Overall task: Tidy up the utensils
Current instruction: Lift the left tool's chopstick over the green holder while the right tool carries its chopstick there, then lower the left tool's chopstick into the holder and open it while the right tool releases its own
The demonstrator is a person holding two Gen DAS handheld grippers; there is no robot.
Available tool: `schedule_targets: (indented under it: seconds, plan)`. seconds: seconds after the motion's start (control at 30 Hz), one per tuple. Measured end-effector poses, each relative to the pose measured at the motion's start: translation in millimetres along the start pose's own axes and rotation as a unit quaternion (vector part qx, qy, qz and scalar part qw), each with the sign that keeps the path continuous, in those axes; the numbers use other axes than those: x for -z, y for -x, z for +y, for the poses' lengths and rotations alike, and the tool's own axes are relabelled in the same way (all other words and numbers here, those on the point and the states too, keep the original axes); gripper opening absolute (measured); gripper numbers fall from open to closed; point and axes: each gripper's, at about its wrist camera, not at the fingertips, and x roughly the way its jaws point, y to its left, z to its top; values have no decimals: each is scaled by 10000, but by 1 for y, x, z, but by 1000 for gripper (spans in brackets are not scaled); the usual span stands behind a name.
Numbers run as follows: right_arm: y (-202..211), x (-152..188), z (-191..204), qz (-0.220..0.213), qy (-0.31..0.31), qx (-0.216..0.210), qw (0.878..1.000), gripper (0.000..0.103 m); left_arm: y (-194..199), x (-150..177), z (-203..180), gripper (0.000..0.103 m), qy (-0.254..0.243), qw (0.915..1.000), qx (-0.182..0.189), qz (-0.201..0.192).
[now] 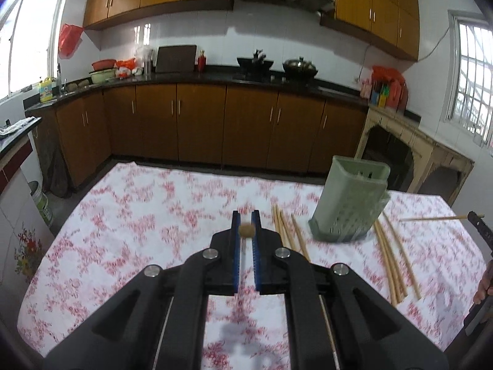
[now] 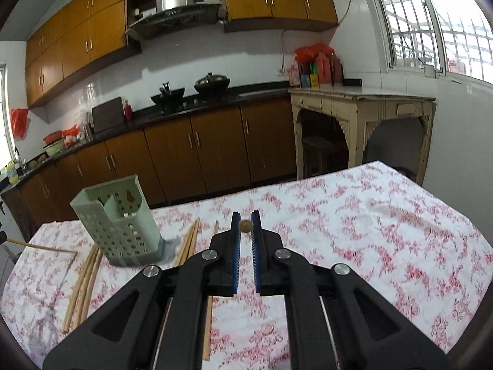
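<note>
Both tools, left tool (image 1: 246,219) and right tool (image 2: 245,219), stand narrowly parted, each pinching a chopstick seen end-on. Beyond, loose chopsticks (image 1: 391,265) lie on the table (image 1: 138,215) beside the upright green holder (image 1: 348,203) toward its far edge.

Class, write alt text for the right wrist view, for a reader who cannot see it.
The right gripper pinches a chopstick, seen end-on, above a floral tablecloth. To its left stands a green perforated utensil holder, with loose chopsticks lying either side of it.
</note>
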Motion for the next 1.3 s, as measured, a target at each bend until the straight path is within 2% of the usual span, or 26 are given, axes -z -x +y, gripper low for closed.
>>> schedule_targets:
  seconds: [0.33,0.47,0.6,0.73,0.83,0.97,1.17,1.3]
  plan:
    - [-1,-22,5,-153,-14,-118,9998,7,8,-20,-4,8,-37,9998,32,-210]
    - [8,-57,15,-353,-31,-327,9988,7,23,-48,-17,8,-203,9986,87,-485]
    - [17,-98,28,-481,-120,-688,9964,7,44,-94,-38,8,-314,9956,392,-789]
    - [31,-133,45,-705,-207,-1128,9909,7,61,-131,-61,8,-360,9919,791,-927]
    - [36,-145,58,-836,-143,-1325,9876,7,69,-144,-79,8,-500,9891,989,-972]
    - [32,-144,76,-808,34,-1466,9859,7,69,-150,-101,8,-675,9864,1232,-857]
    - [15,-137,89,-608,96,-1578,9856,7,50,-143,-113,8,-779,9860,1386,-503]
    - [2,-132,100,-445,223,-1544,9867,7,33,-138,-118,8,-852,9867,1354,-274]
